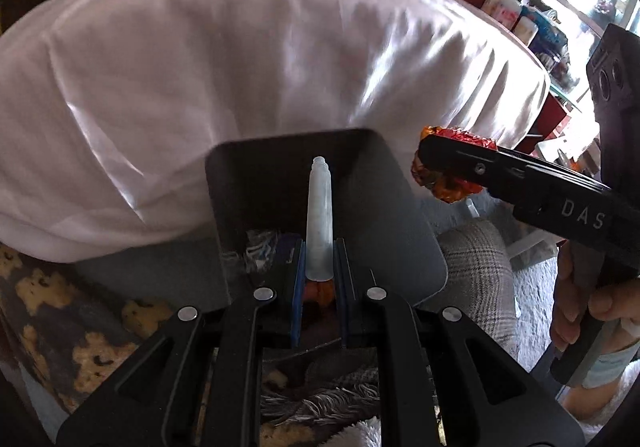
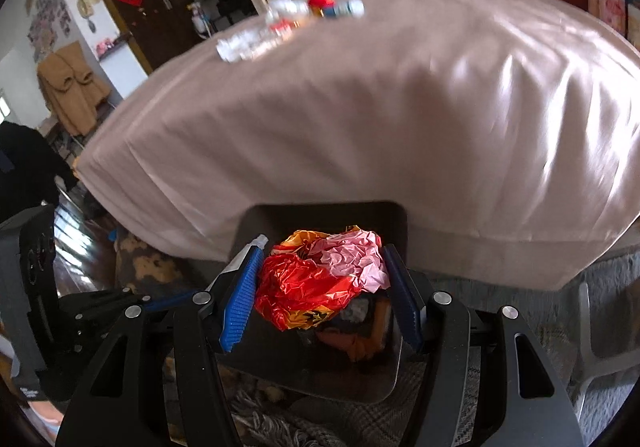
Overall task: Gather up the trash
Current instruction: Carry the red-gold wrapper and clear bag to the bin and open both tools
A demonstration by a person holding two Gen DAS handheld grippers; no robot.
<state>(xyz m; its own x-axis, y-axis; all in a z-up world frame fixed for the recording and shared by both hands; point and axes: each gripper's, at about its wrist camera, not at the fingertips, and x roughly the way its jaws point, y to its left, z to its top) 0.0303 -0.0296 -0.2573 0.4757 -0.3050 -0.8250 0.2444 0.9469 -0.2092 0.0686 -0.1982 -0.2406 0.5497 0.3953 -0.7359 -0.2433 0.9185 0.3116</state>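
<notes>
The left gripper (image 1: 319,247) has its blue ribbed jaws clenched on a slim, frosted translucent plastic tube (image 1: 319,215) with a small threaded neck, which stands up between them with its open end pointing away. Directly beneath it sits a dark, smooth-walled square bin (image 1: 384,207) with rounded corners, standing on the floor against the near side of a surface draped in a pale, satiny cloth (image 1: 240,67) that falls in soft vertical folds.

The right gripper (image 2: 320,283) grasps a crumpled ball of glossy red, orange and pink foil wrapper (image 2: 320,279), creased all over and pinched between its two blue ribbed pads above the same bin (image 2: 256,223).

The left wrist view shows the right gripper (image 1: 452,171) from the side, its black finger with the wrapper (image 1: 448,183) bulging around it, just right of the bin, and the person's hand (image 1: 588,311) on its handle. It also looks into the bin, where clear crinkled plastic lies at the left.

The right wrist view shows the tube's tip (image 2: 260,241) at the bin's left edge, and orange and dark scraps lying inside the bin. On the far part of the cloth (image 2: 360,107) it shows blurred clear plastic, a red item and a blue-and-white item still lying there.
</notes>
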